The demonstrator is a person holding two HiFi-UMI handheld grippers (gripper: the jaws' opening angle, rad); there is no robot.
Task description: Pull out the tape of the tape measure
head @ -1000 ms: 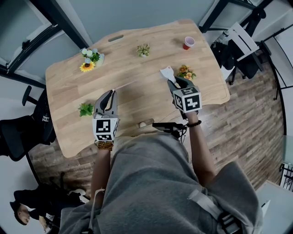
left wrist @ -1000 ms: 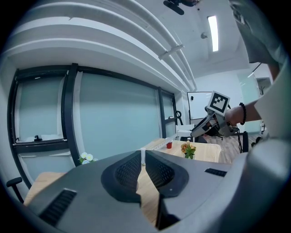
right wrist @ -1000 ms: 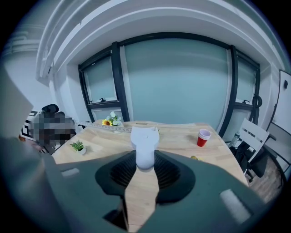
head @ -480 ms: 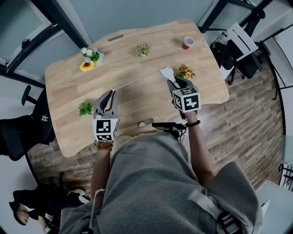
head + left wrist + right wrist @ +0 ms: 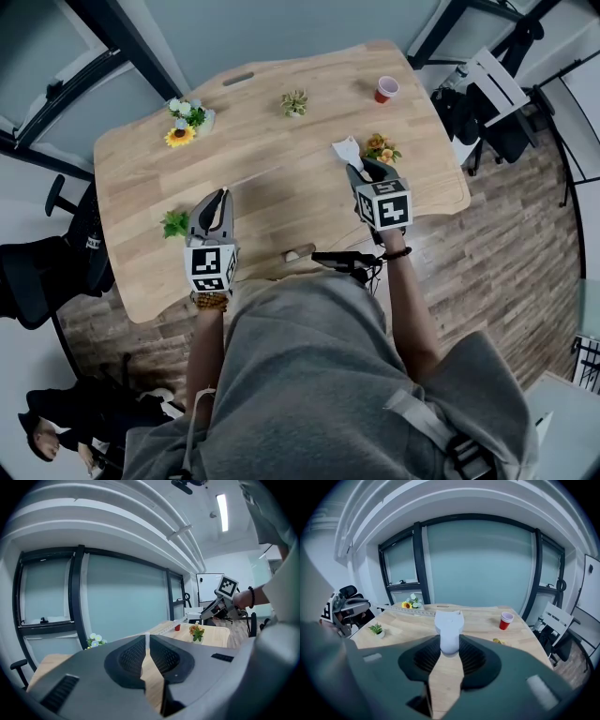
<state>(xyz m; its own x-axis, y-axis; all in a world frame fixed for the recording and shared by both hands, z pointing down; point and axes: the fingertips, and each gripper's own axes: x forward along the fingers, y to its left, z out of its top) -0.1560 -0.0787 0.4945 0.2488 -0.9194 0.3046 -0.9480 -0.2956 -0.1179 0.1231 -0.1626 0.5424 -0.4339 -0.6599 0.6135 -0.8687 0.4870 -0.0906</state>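
Found both forearms stretched forward over the near half of the table (image 5: pixel 291 211), one gripper in each hand, marker cubes uppermost; logged left gripper (image 5: pixel 218 198) aimed away from the body and slightly downward, right gripper (image 5: pixel 360 170) tipped more steeply down; saw left jaws all but together, pinched on the thin white end of the tape (image 5: pixel 147 640); saw right jaws set fairly wide, clamped on the white tape measure case (image 5: pixel 449 627), held out beyond the fingertips over the right part of the tabletop.

Noted green plant (image 5: pixel 174 223) just beside the left gripper, orange flowers (image 5: pixel 380 147) just beside the right one; sunflower posy (image 5: pixel 183 127), small potted plant (image 5: pixel 293 101) and red cup (image 5: pixel 385 88) well apart, toward the far edge; black office chair (image 5: pixel 37 272) off the table's left end.

Traced tape from case to left jaws; long axis across the table, left to right, drawn straight above the wood; seen crossing in front of the sunflower posy in the right gripper view.
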